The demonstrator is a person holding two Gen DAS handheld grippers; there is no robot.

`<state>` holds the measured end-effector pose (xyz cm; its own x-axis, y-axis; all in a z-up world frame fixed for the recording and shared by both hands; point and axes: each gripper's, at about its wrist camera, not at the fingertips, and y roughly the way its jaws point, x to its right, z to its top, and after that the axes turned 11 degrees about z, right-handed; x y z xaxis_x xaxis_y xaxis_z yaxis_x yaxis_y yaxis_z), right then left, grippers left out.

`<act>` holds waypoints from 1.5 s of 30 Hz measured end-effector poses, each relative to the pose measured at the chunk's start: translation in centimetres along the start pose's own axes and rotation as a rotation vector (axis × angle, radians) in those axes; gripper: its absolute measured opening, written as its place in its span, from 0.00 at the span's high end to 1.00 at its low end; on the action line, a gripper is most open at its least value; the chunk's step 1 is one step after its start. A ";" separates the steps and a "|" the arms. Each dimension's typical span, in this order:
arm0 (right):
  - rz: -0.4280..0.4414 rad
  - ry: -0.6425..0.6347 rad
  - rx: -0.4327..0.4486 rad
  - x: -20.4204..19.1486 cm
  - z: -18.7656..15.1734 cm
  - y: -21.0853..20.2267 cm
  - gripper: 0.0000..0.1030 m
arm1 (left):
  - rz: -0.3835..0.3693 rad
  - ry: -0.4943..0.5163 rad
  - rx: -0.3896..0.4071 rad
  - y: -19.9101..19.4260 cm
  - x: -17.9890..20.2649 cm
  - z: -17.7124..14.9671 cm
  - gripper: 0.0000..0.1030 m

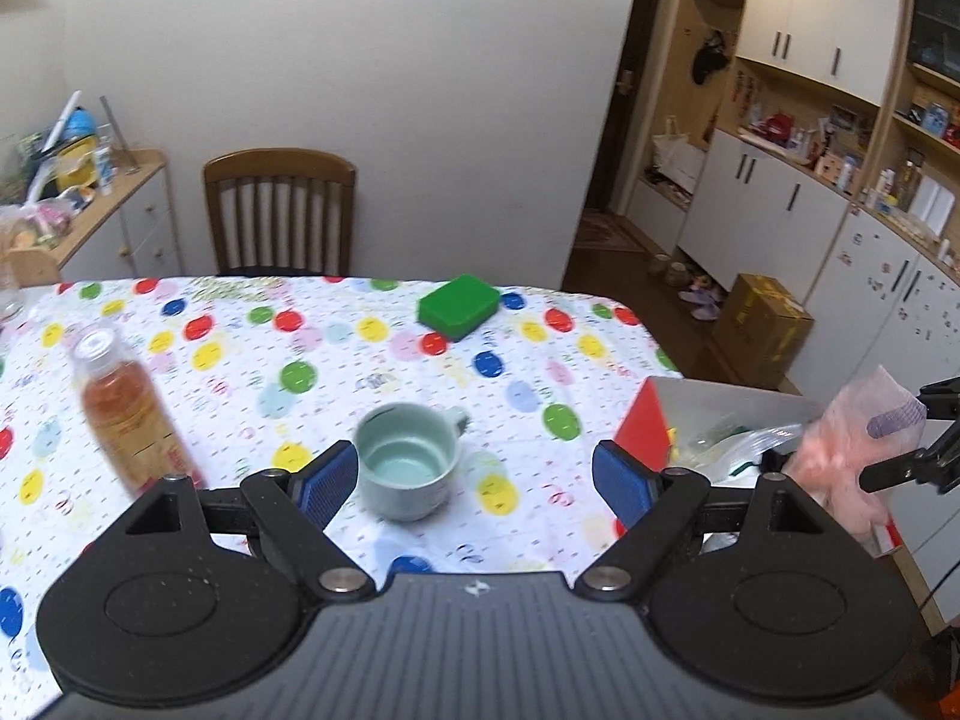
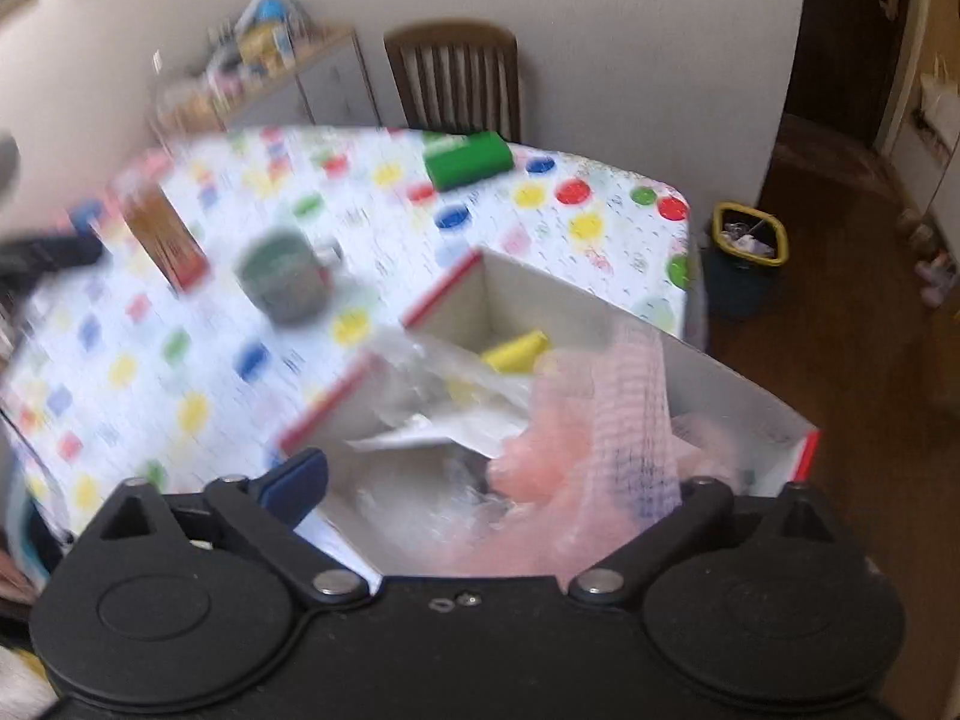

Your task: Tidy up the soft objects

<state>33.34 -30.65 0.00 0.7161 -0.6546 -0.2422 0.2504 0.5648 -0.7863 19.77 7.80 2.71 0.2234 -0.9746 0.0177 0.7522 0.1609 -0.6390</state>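
Pink mesh bag (image 2: 600, 420) over box (image 2: 738, 402) — label unreadable.

On the dotted tablecloth: one flat green rectangular sponge (image 1: 459, 306) at twelve o'clock, one pale green ceramic mug (image 1: 408, 462) at centre, one clear plastic bottle of amber liquid (image 1: 129, 414) at nine o'clock, and one red-edged white cardboard box (image 2: 462, 288) at three o'clock. One pink mesh-wrapped bundle (image 2: 576, 438) sits over it, and one brown wooden chair (image 1: 279, 210) stands beyond.
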 end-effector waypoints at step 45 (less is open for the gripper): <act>0.185 -0.046 0.140 1.3 -3.4 -3.8 0.01 | -0.674 0.321 -0.087 10.2 24.4 -0.3 0.63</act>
<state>31.10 -35.33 0.71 0.7864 -0.5117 -0.3460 0.1976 0.7391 -0.6439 32.68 -14.41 -3.62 -0.4698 -0.8574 0.2103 0.6073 -0.4868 -0.6279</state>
